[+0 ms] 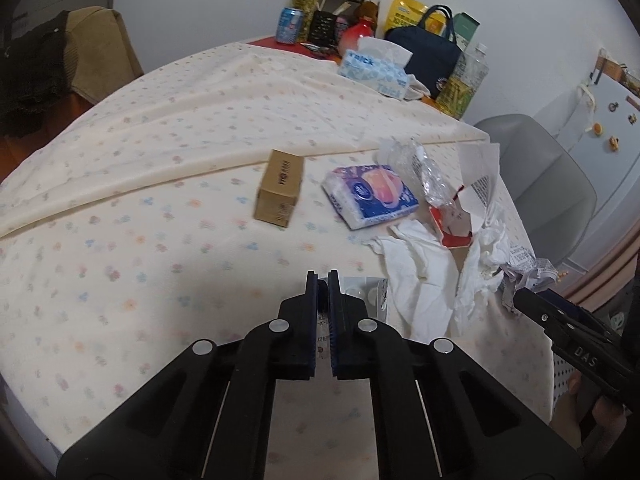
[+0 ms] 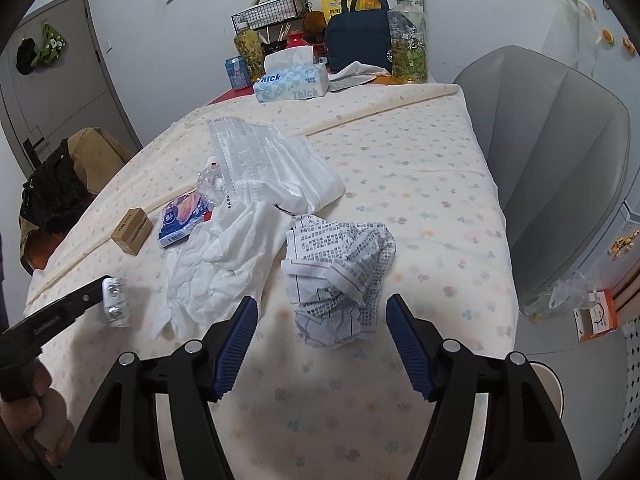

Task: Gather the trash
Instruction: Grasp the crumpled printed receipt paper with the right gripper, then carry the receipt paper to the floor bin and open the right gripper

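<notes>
- Left gripper (image 1: 322, 280): fingers clenched on a silver foil blister pack (image 2: 114, 302) at the counter's (image 2: 440, 168) near-left.
- Right gripper (image 2: 322, 314): fingers released, straddling one crumpled printed paper (image 2: 340, 264).
- Two crinkled white tissues (image 2: 224, 264); one brown cardboard box (image 1: 280, 188).

A lived-in home, at a dining table pushed against a white wall.

The surface (image 2: 420, 168) wears a cream cloth printed with small flowers, and household odds crowd its far end: a tissue box (image 2: 292, 84), a navy lunch bag (image 2: 356, 40), a big bottle of tea (image 2: 408, 40), a drink can (image 2: 238, 72) and a wire basket (image 2: 268, 12). A grey padded chair (image 2: 560, 152) stands at one side, and dark clothing (image 1: 32, 80) hangs over a tan chair at the other. Magnets dot a pale fridge door (image 1: 600, 120), and a grey interior door (image 2: 52, 80) has caps hung on it.
</notes>
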Motion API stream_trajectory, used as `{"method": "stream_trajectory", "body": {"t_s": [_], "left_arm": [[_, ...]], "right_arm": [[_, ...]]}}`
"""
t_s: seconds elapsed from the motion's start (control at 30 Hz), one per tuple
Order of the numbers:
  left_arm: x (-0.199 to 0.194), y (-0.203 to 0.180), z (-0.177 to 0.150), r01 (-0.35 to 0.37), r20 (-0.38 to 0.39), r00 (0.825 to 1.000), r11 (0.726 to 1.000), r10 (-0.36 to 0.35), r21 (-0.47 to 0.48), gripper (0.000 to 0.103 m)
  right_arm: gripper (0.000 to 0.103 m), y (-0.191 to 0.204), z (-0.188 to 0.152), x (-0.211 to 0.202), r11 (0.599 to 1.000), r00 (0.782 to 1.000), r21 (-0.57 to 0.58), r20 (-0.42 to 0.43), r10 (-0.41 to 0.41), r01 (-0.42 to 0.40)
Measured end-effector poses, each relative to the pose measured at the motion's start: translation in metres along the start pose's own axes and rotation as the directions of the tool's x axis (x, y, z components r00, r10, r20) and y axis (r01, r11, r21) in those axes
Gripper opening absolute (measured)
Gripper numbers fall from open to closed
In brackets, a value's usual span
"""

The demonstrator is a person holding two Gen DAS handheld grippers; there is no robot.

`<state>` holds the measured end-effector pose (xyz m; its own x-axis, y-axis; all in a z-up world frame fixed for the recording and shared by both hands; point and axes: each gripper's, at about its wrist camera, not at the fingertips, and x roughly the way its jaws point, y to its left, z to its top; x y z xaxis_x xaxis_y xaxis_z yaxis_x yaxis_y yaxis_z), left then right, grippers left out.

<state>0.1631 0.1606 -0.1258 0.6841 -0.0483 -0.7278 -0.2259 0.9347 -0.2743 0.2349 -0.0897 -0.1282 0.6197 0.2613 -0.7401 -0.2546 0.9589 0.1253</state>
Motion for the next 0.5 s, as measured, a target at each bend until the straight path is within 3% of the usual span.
{"method": "stream_trajectory", "body": {"t_s": [0.03, 0.13, 0.2, 0.5], "left_arm": [[-0.002, 0.002, 0.0, -0.005, 0.006, 1.0, 1.0, 0.005, -0.004, 0.006], [-0.01, 0.003, 0.002, -0.014, 0.027, 1.0, 1.0, 0.014, -0.009, 0.006], [-0.014, 0.001, 0.004, -0.013, 0.038, 0.999, 1.0, 0.013, -0.003, 0.006], [-0.03, -0.03, 0.012, 0.022, 0.081, 0.996, 0.999, -0.025, 0.047, 0.006]], "right_arm": [[0.062, 0.0, 0.001, 0.003, 1.0, 1.0, -0.002, -0.004, -0.003, 0.003], [0.033, -0.005, 0.002, 0.013, 1.0, 0.999, 0.019, -0.037, 0.004, -0.003], [0.024, -0.012, 0.003, 0.014, 0.998, 0.999, 0.056, -0.041, 0.032, -0.03], [0.022, -0.014, -0.005, -0.022, 0.997, 0.998, 0.049, -0.006, 0.061, -0.061]]}}
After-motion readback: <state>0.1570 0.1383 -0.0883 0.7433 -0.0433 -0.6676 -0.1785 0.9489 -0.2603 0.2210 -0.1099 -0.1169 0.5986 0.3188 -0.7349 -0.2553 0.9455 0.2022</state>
